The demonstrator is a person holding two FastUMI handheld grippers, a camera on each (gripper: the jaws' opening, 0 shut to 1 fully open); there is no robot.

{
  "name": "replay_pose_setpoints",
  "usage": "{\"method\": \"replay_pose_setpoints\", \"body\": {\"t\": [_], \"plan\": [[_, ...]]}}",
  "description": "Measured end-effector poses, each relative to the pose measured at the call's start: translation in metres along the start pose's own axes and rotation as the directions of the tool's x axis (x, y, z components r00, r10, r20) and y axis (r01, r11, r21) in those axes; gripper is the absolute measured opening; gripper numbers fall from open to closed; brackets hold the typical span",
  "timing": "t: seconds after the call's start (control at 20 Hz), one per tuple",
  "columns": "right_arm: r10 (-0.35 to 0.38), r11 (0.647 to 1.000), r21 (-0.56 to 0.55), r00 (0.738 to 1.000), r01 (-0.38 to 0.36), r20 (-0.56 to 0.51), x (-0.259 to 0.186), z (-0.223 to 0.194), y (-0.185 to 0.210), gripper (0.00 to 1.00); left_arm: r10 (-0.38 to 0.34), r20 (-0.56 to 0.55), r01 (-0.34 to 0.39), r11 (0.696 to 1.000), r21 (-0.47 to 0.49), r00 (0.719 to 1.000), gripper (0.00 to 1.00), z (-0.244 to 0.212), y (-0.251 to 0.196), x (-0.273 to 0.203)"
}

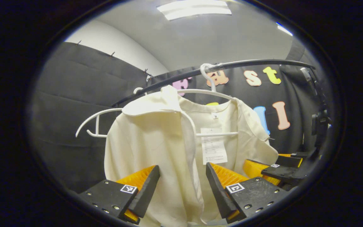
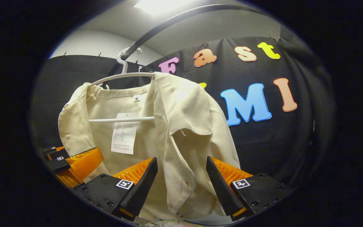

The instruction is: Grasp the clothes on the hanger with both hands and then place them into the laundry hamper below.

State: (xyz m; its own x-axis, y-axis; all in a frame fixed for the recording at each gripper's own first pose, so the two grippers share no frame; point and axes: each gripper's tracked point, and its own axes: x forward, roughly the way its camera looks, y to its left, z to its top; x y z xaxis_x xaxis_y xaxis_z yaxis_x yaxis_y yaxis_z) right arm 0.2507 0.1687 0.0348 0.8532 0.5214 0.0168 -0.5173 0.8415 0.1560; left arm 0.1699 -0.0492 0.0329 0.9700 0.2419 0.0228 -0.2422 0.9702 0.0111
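Observation:
A cream shirt (image 1: 150,142) hangs open-fronted on a white hanger (image 1: 211,91) hooked over a dark rail (image 1: 247,63). My left gripper (image 1: 183,171) is open, its fingers on either side of the shirt's front edge, not pressing it. In the right gripper view the same shirt (image 2: 184,119) hangs on the hanger (image 2: 121,75), and my right gripper (image 2: 181,170) is open astride the other front panel. The right gripper (image 1: 263,168) also appears low at the right of the left gripper view; the left gripper (image 2: 74,162) appears low at the left of the right gripper view.
A second white hanger (image 1: 96,123) hangs bare on the rail to the left of the shirt. A dark stand (image 1: 318,126) rises at the far right. A paper tag (image 2: 124,135) dangles inside the shirt's back.

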Motion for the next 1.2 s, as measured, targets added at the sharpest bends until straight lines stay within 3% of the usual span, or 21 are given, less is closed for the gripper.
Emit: {"method": "replay_pose_setpoints", "body": {"t": [0.25, 0.4, 0.45, 0.5, 0.55, 0.6, 0.65, 0.7, 0.75, 0.8, 0.85, 0.9, 0.95, 1.05, 1.2], "plan": [[0.019, 1.0, 0.012, 1.0, -0.019, -0.008, 0.026, -0.004, 0.009, 0.98, 0.053, -0.006, -0.053, 0.999, 0.012, 0.999, 0.87, -0.004, -0.004, 0.016], [0.022, 1.0, 0.023, 0.999, -0.021, -0.024, 0.035, -0.006, 0.011, 0.84, 0.064, -0.023, -0.064, 0.998, -0.001, 0.998, 0.87, -0.006, -0.005, 0.019], [0.014, 1.0, 0.024, 1.0, -0.014, -0.027, 0.036, -0.005, 0.011, 0.75, 0.079, -0.025, -0.079, 0.997, -0.005, 0.997, 0.84, -0.005, -0.002, 0.022], [0.006, 1.0, 0.019, 1.0, -0.006, -0.028, 0.039, -0.004, 0.009, 0.52, 0.081, -0.036, -0.081, 0.997, -0.014, 0.996, 0.76, -0.007, -0.002, 0.023], [-0.006, 1.0, 0.009, 1.0, 0.006, -0.027, 0.042, -0.002, 0.007, 0.42, 0.076, -0.056, -0.077, 0.997, -0.025, 0.996, 0.71, -0.011, -0.004, 0.025], [-0.015, 1.0, -0.001, 1.0, 0.015, -0.024, 0.041, -0.001, 0.006, 0.31, 0.065, -0.077, -0.068, 0.997, -0.037, 0.995, 0.7, -0.014, -0.006, 0.026], [-0.036, 0.999, -0.012, 0.999, 0.035, -0.017, 0.042, 0.001, 0.002, 0.27, 0.056, -0.093, -0.06, 0.997, -0.045, 0.994, 0.71, -0.018, -0.008, 0.027], [-0.043, 0.999, -0.022, 0.999, 0.043, -0.013, 0.04, 0.002, 0.001, 0.11, 0.113, -0.091, -0.116, 0.993, -0.028, 0.989, 0.71, -0.017, 0.005, 0.025], [-0.044, 0.998, -0.034, 0.999, 0.043, -0.011, 0.039, 0.003, 0.001, 0.11, 0.132, -0.094, -0.135, 0.99, -0.026, 0.987, 0.33, -0.02, 0.012, 0.024], [-0.044, 0.998, -0.051, 0.999, 0.044, -0.009, 0.039, 0.004, 0.002, 0.05, 0.122, -0.098, -0.126, 0.991, -0.042, 0.988, 0.17, -0.022, 0.01, 0.023], [-0.048, 0.996, -0.071, 0.999, 0.047, -0.005, 0.038, 0.006, 0.0, 0.05, 0.145, -0.092, -0.15, 0.988, -0.042, 0.985, 0.24, -0.021, 0.013, 0.02], [-0.067, 0.994, -0.091, 0.998, 0.067, 0.012, 0.036, 0.01, -0.006, 0.05, 0.146, -0.079, -0.15, 0.988, -0.049, 0.986, 0.18, -0.014, 0.018, 0.014], [-0.104, 0.987, -0.116, 0.994, 0.109, 0.045, 0.033, 0.019, -0.015, 0.05, 0.162, -0.067, -0.166, 0.985, -0.048, 0.985, 0.03, -0.013, 0.025, 0.013], [-0.149, 0.974, -0.159, 0.984, 0.164, 0.102, 0.026, 0.037, -0.029, 0.05, 0.161, -0.016, -0.162, 0.986, -0.045, 0.987, 0.0, 0.0, 0.031, 0.011], [-0.16, 0.962, -0.197, 0.975, 0.19, 0.155, 0.018, 0.052, -0.036, 0.04, 0.166, 0.044, -0.167, 0.986, 0.005, 0.985, 0.01, 0.025, 0.042, -0.002]]}}
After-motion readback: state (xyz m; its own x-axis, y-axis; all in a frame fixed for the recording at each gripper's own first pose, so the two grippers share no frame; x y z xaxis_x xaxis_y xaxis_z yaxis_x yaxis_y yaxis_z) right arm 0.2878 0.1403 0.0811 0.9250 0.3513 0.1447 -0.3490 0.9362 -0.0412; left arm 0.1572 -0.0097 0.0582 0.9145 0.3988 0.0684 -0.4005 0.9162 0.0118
